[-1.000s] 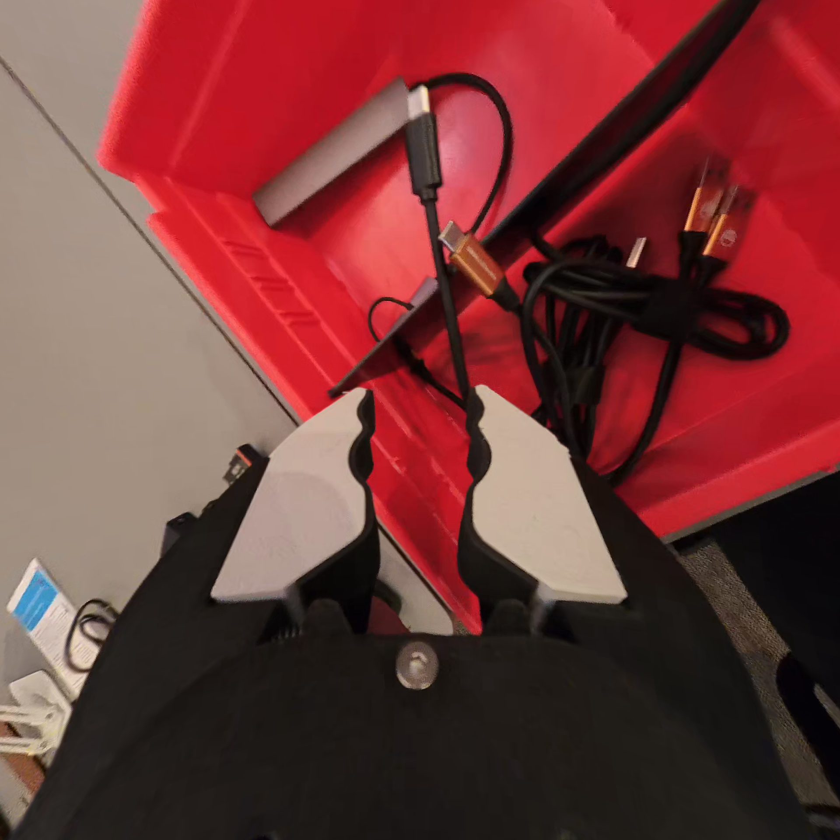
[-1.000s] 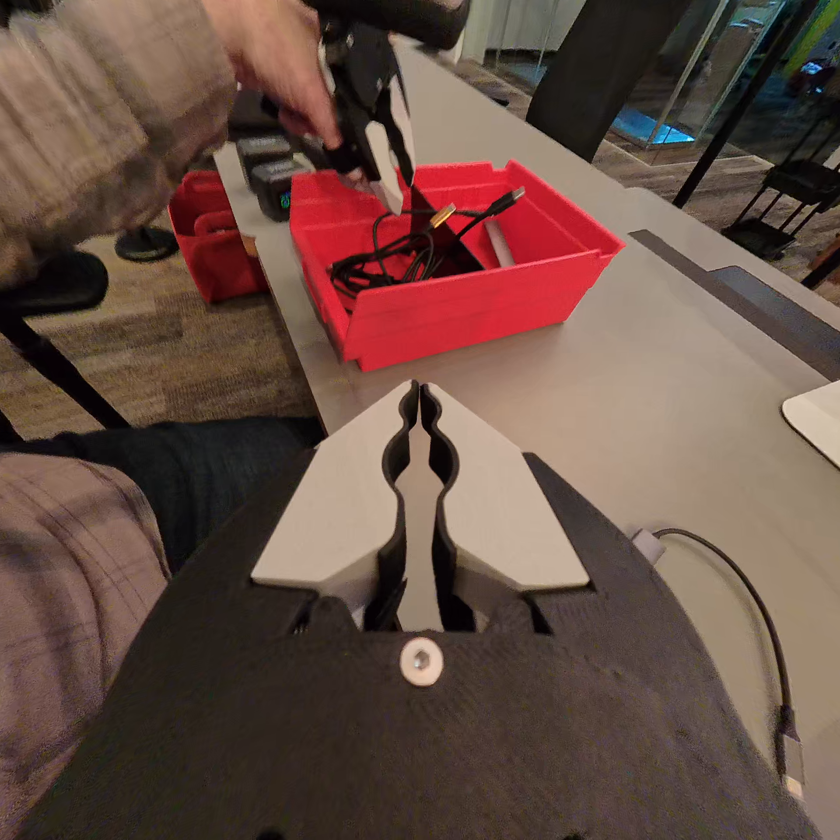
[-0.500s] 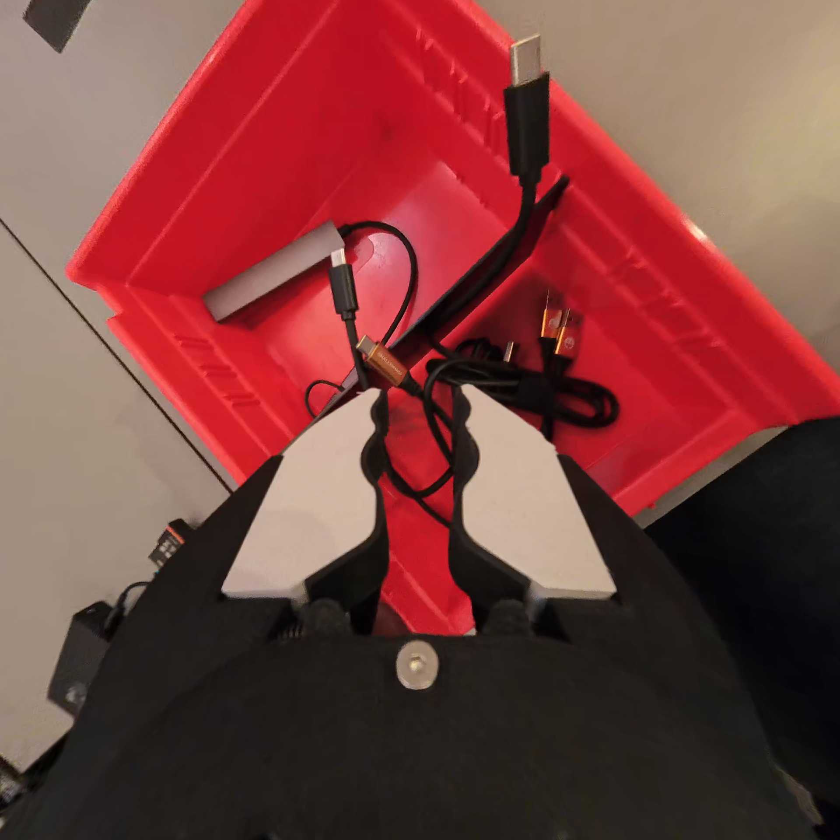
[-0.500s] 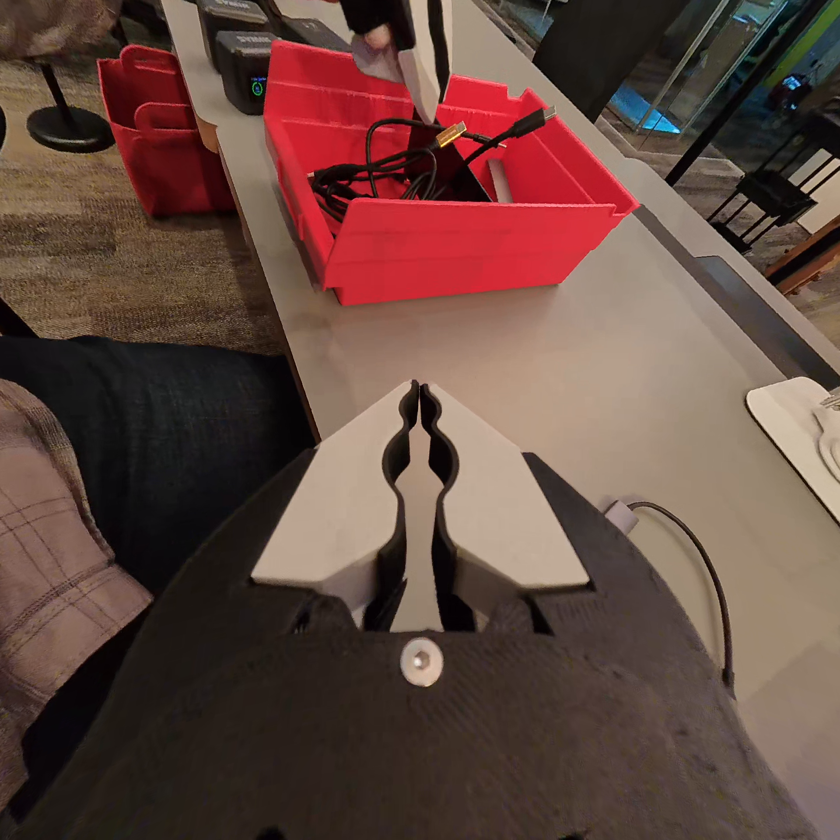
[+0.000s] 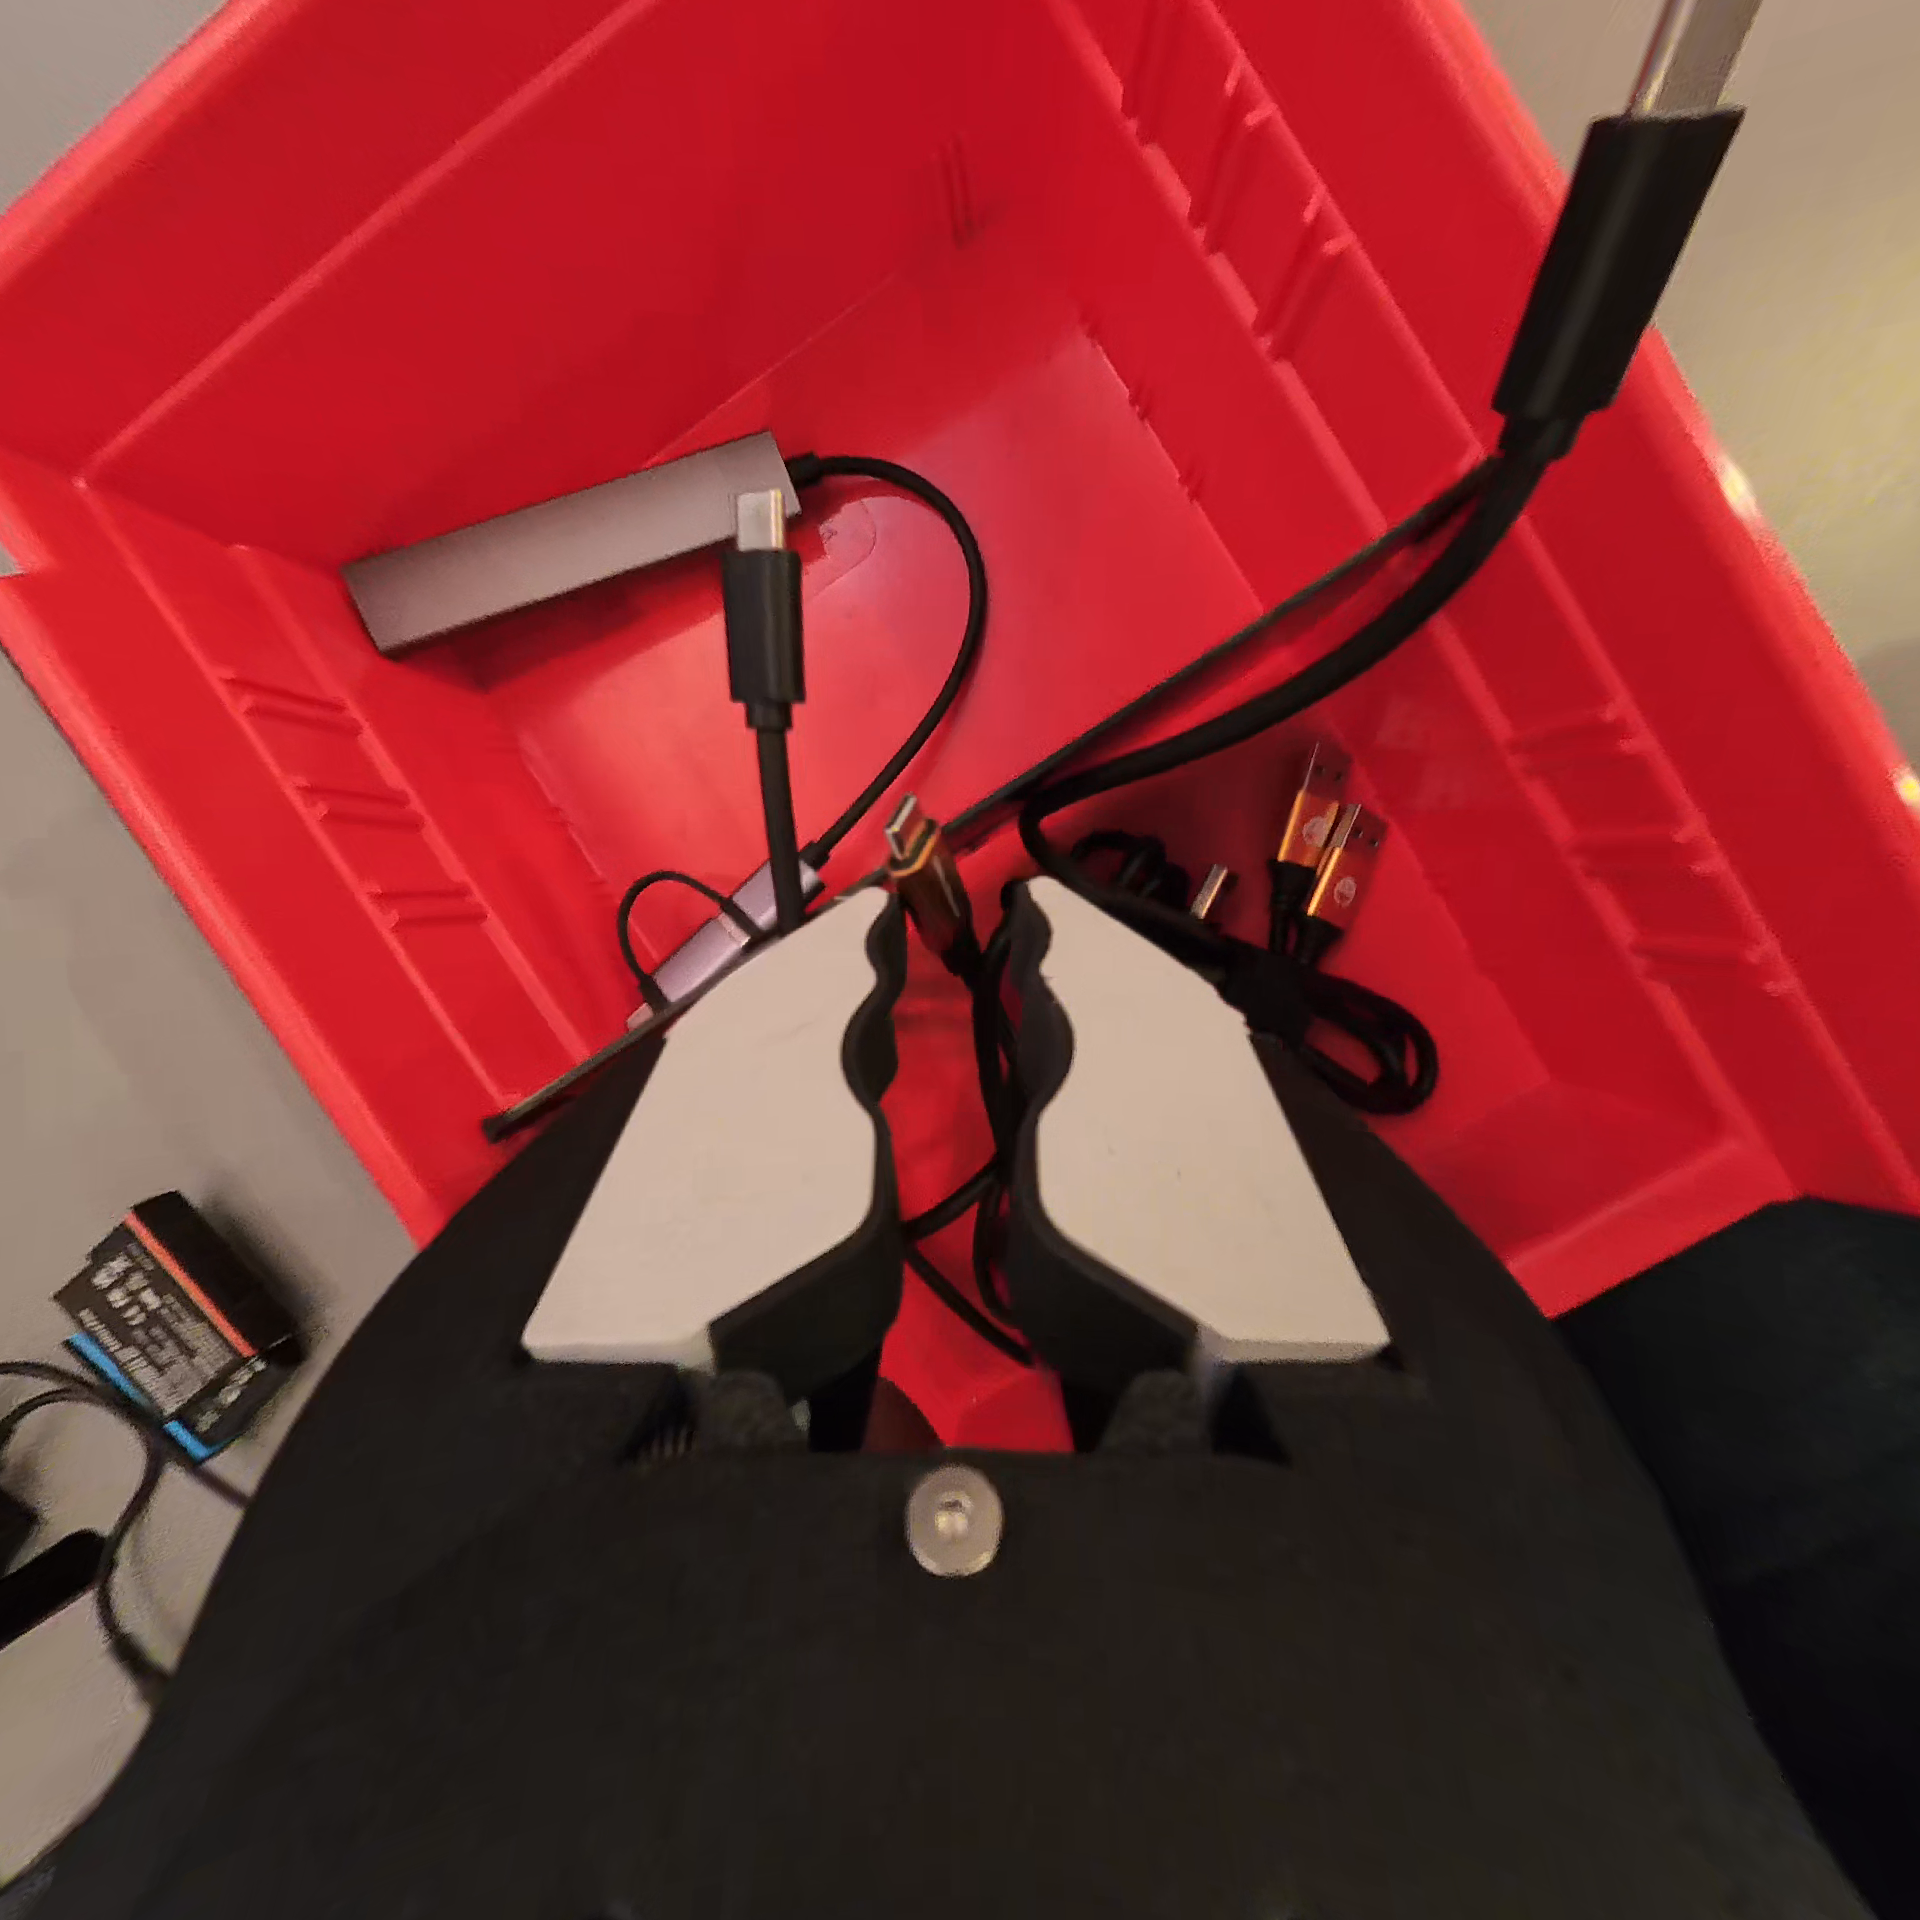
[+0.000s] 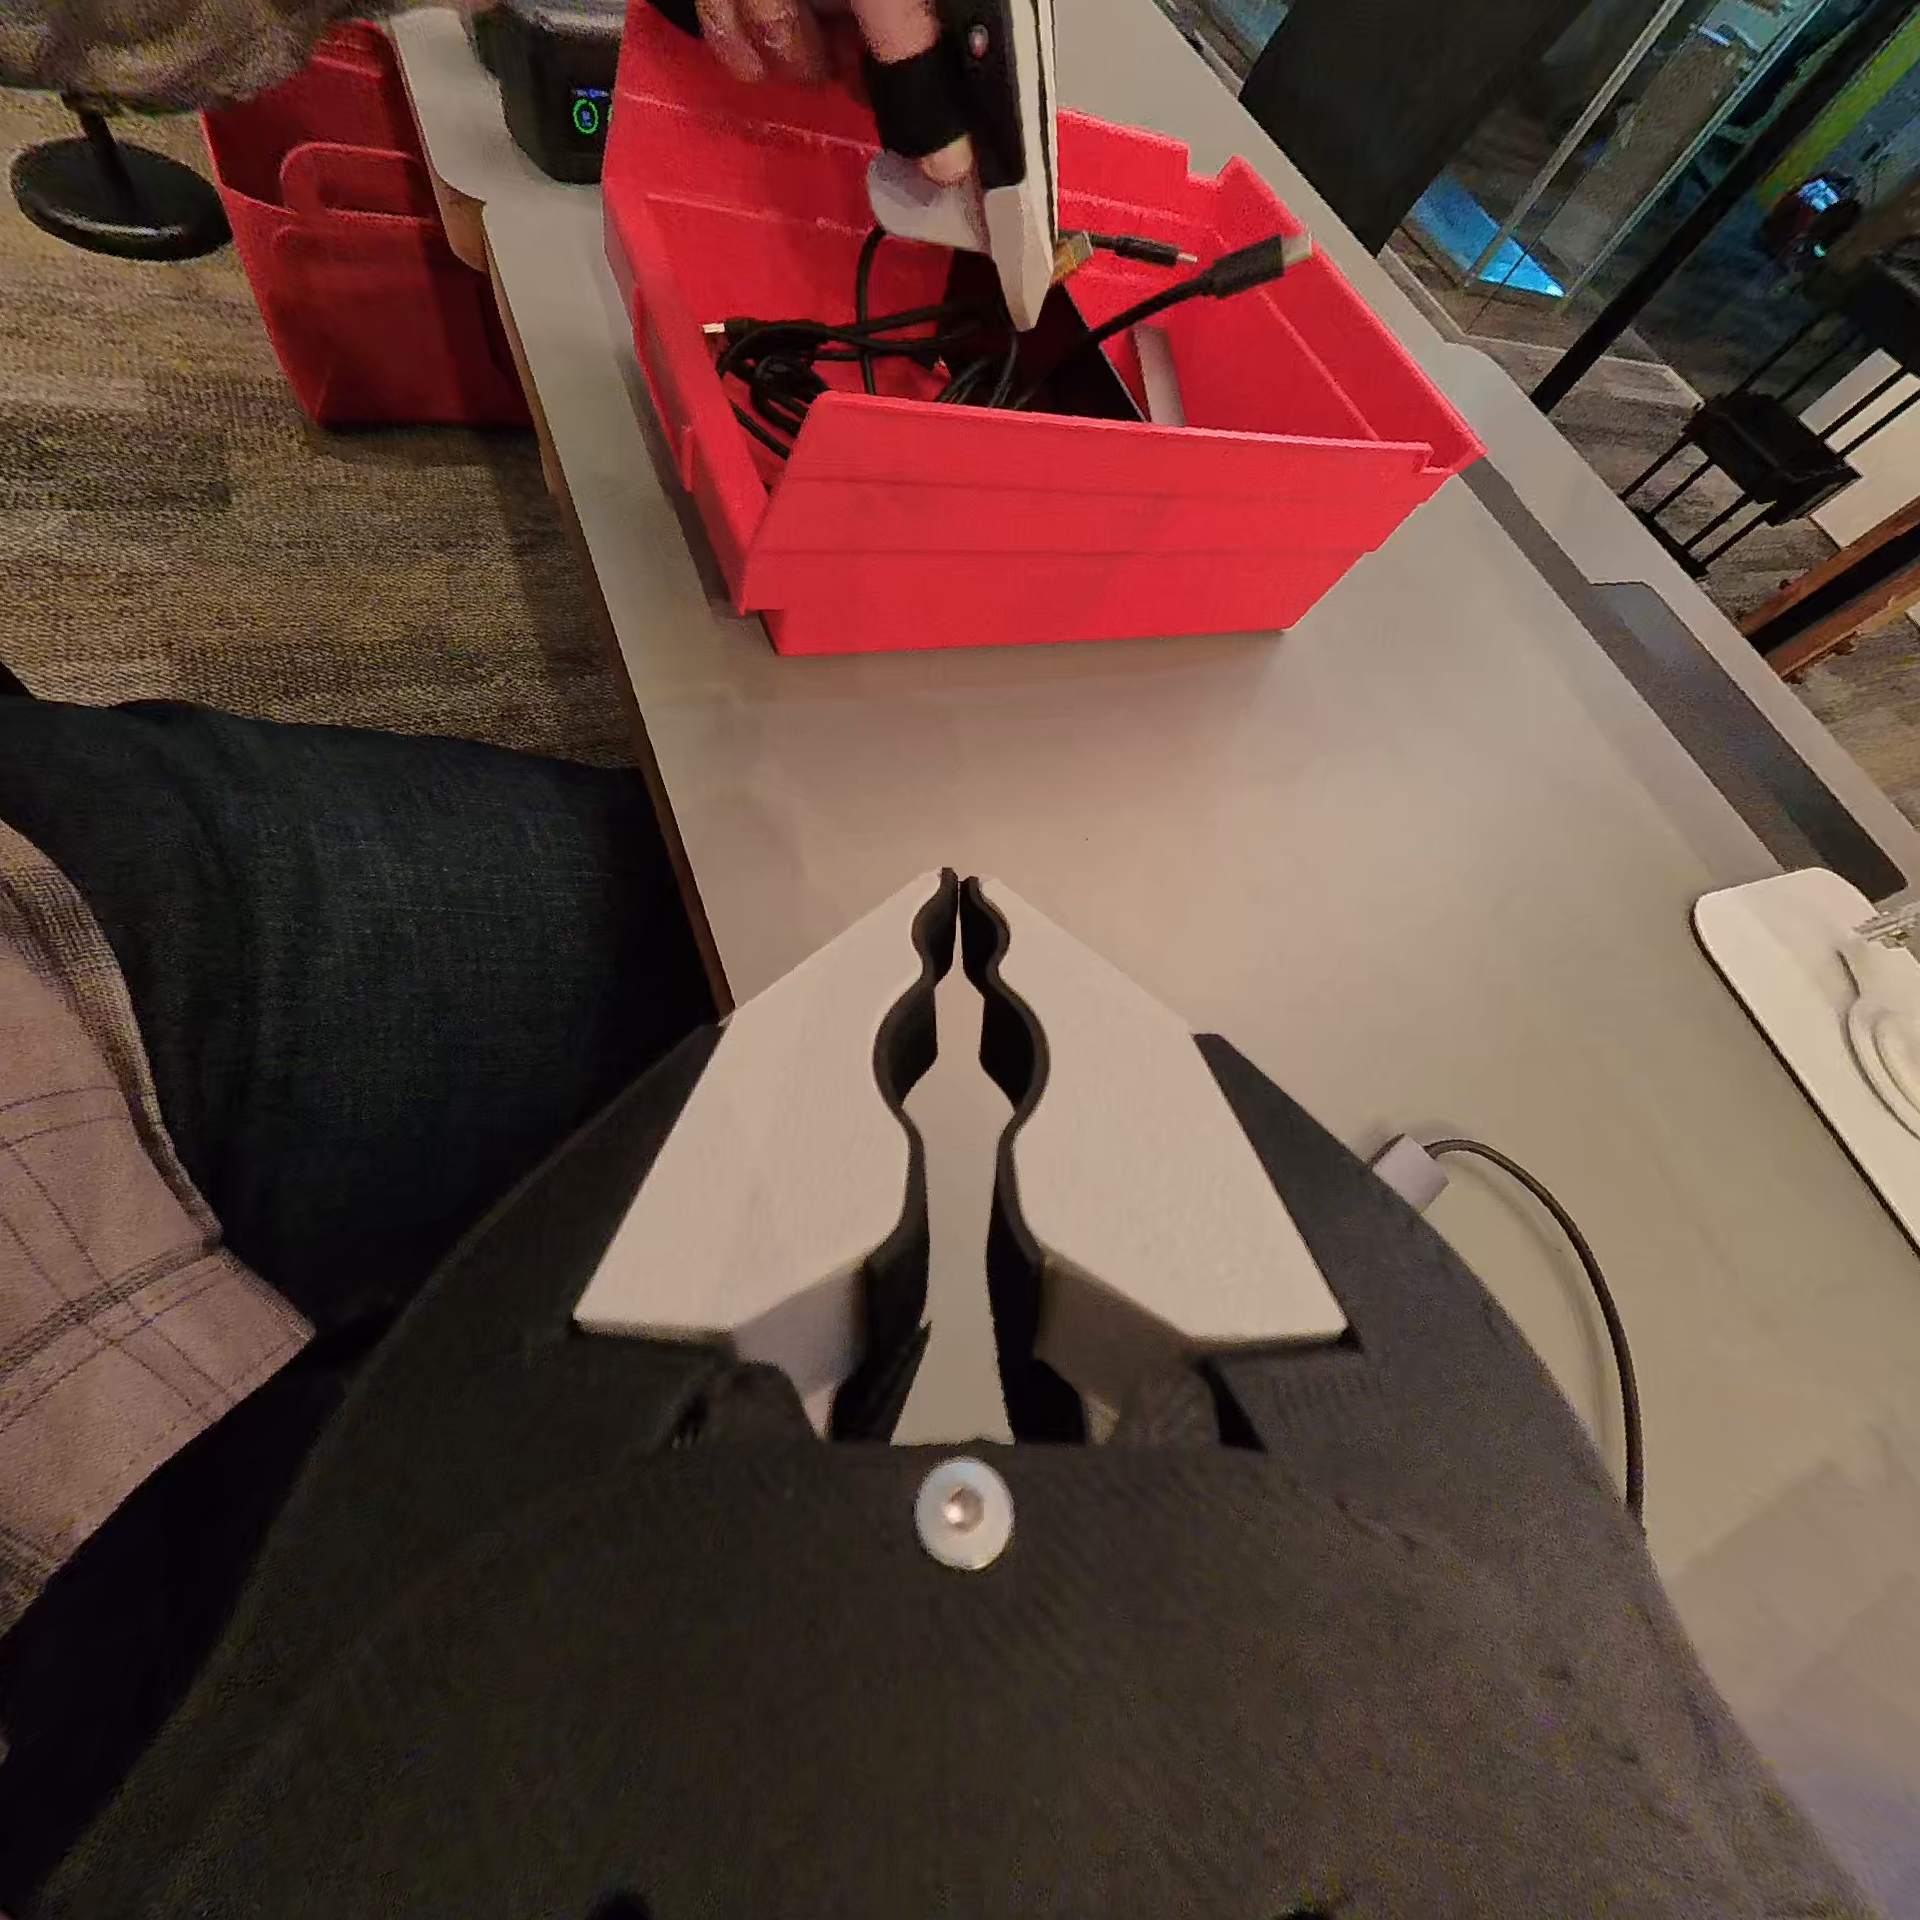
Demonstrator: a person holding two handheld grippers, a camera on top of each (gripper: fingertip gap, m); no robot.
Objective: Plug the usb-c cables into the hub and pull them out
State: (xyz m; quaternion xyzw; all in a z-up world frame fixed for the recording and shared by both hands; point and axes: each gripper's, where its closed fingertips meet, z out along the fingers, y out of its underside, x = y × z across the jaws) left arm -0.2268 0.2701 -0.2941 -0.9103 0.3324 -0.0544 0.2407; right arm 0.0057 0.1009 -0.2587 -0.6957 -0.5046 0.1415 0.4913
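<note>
Since half a second ago the left gripper (image 5: pixel 951 904) has dropped lower into the red bin (image 5: pixel 582 239), so the orange-collared plug (image 5: pixel 925 894) that lay just ahead of its tips now sits between them. Its jaws stand apart, with that plug and a loop of thin black cable in the gap; neither finger is seen pressing on the plug, so it grips nothing.

Nearest the left camera, a dark divider panel (image 5: pixel 1174 748) crosses the bin floor on a slant. To the right of it lies a bundle of black cables (image 5: pixel 1340 997) with two orange USB plugs (image 5: pixel 1330 831) pointing away. Left of it, a black usb-c cable (image 5: pixel 767 623) stands up, its silver tip close to the end of the grey hub (image 5: pixel 561 561), which leans against the bin's far wall. A thicker black plug (image 5: pixel 1590 249) rises over the right rim. Outside the bin, on the grey table (image 5: pixel 114 997), sits a small black battery (image 5: pixel 171 1320).

The right gripper (image 6: pixel 954 883) hangs over the table edge, well apart from the bin (image 6: pixel 1039 540), its tips closed together and empty. Beside it lies a grey connector with a black cord (image 6: pixel 1558 1247). Farther off, the left gripper (image 6: pixel 1023 301) reaches down into the bin among the cables. Beyond stand a second red container (image 6: pixel 343 260) and a black device (image 6: pixel 551 94).
</note>
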